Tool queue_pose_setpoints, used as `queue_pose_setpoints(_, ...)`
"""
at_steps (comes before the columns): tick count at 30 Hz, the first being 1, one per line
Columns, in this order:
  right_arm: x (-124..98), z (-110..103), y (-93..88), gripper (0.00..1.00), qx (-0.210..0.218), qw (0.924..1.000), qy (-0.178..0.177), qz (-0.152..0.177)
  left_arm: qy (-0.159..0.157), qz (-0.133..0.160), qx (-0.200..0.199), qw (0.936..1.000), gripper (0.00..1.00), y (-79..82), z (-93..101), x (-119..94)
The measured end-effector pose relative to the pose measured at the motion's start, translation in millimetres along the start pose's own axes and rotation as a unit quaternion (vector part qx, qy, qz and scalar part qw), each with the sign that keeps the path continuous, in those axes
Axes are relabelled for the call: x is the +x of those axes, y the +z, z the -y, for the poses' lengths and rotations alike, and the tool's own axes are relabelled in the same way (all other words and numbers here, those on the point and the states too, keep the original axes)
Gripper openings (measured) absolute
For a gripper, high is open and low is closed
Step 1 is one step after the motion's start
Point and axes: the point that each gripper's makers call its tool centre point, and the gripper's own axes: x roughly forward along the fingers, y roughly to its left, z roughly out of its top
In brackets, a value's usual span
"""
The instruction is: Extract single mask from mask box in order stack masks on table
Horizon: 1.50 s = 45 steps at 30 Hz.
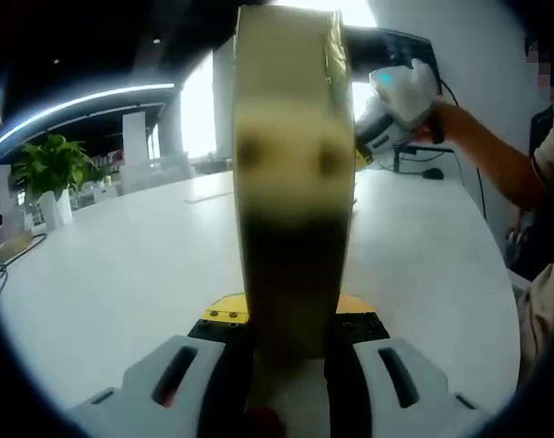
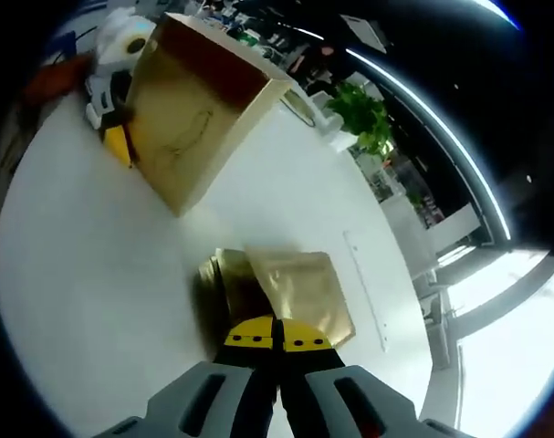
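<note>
In the left gripper view, the left hand-held gripper [image 1: 290, 351] clamps the gold box [image 1: 295, 182] between its jaws. The box stands on edge and rises straight up through the middle of the view, lifted off the white surface [image 1: 121, 265]. Its narrow face is toward the camera, so what is in it cannot be told. Behind the box, to the right, the right hand-held gripper [image 1: 395, 105] shows in a person's hand [image 1: 438, 119], with the forearm reaching in from the right edge. A potted plant [image 1: 53, 173] stands far off on the left.

In the right gripper view, the right hand-held gripper [image 2: 277, 342] has its yellow-tipped jaws pressed together. They sit at the near edge of a gold mask packet [image 2: 304, 292] that lies on the surface [image 2: 94, 301], on top of a darker packet [image 2: 224, 297] sticking out at its left. Whether the jaws pinch the packet cannot be told. Further up the view, the box [image 2: 190, 109] hangs tilted above the surface, well apart from the packets, with the left hand-held gripper [image 2: 117, 82] holding it at the upper left. The plant [image 2: 368, 114] stands beyond.
</note>
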Motion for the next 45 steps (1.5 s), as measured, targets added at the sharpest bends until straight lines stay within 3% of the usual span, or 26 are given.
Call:
queue_pose_setpoints(10, 3, -9, 5.0, 0.00, -0.016, 0.9991, 0.021, 0.033, 0.000, 0.000, 0.001, 1.0000, 0.20, 0.3, 0.3, 0)
queue_pose_setpoints(23, 6, -14, -2.9, 0.00, -0.026, 0.9988, 0.029, 0.029, 0.001, 0.000, 0.000, 1.0000, 0.20, -0.1, 1.0, -1)
queue_pose_setpoints(33, 2, -17, -6.4, 0.03, 0.019, 0.9991, 0.032, 0.018, 0.001, 0.000, 0.001, 1.0000, 0.20, -0.1, 0.8, -1)
queue_pose_setpoints(40, -5, -15, -7.2, 0.11, 0.056, 0.9977, 0.028, 0.026, 0.001, 0.001, 0.002, 1.0000, 0.20, -0.2, 0.8, -1)
queue_pose_setpoints(45, -17, -13, -8.4, 0.11, 0.086, 0.9955, 0.015, 0.037, 0.000, 0.001, 0.002, 1.0000, 0.20, -0.1, 0.9, -1)
